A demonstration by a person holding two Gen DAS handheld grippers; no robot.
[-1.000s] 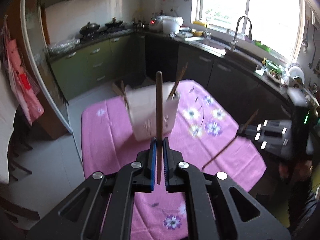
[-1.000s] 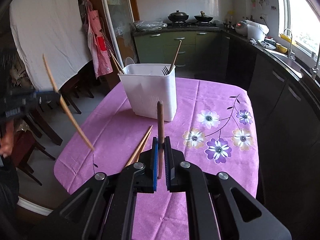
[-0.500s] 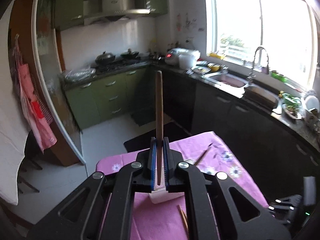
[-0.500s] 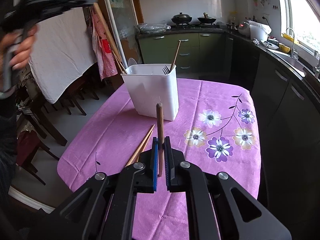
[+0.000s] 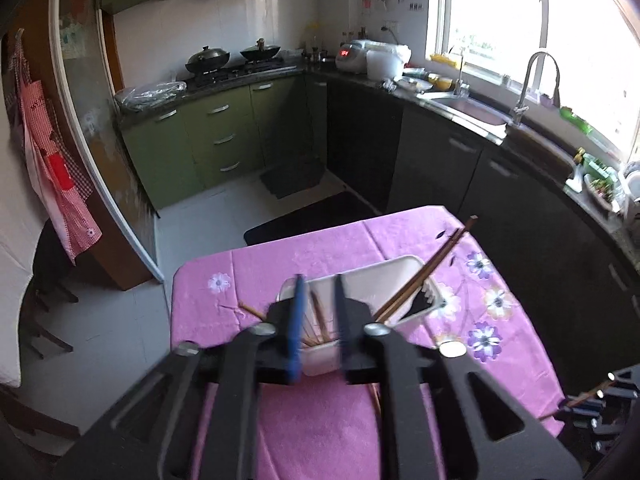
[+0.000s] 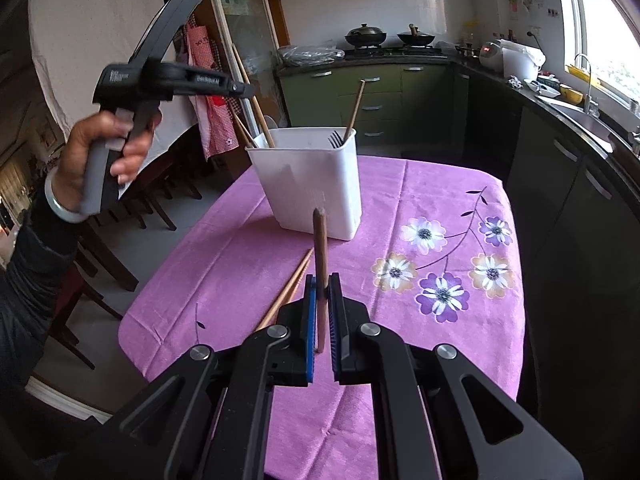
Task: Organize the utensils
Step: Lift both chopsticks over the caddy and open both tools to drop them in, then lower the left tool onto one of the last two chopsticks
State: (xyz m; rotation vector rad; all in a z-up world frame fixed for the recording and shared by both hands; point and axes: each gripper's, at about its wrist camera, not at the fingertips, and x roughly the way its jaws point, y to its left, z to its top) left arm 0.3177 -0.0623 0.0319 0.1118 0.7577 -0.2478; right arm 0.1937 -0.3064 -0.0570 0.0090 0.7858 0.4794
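In the left wrist view, the left gripper (image 5: 318, 320) is seen from above with its jaws spread apart and nothing pinched between them. Its blue pads are smeared by motion blur. Directly below, the white utensil holder (image 5: 384, 272) is partly hidden by the fingers; only its far rim and right corner are shown clearly. Chopstick tops (image 5: 320, 316) inside it can be made out in the gap between the jaws, though how many cannot be told. Two brown chopsticks (image 5: 436, 258) are leaned out over the holder's right corner, and a dark fork head is glimpsed just beside them. A further chopstick end (image 5: 252, 310) is seen on the pink tablecloth (image 5: 280, 264) left of the holder. At the lower right edge, the other gripper is cut off and dim.

In the right wrist view, the right gripper (image 6: 321, 320) is pressed together on a dark brown chopstick (image 6: 320, 248), held upright; its lower end is hidden between the pads. A pair of light chopsticks (image 6: 292, 286) lies on the tablecloth (image 6: 400, 360), the near ends covered by the gripper body. The holder (image 6: 312, 184) stands upright beyond, with a fork (image 6: 336, 140) and chopsticks in it. The left gripper (image 6: 240, 90) is held above the holder's left side by a hand (image 6: 104, 156); its jaws are seen side-on.
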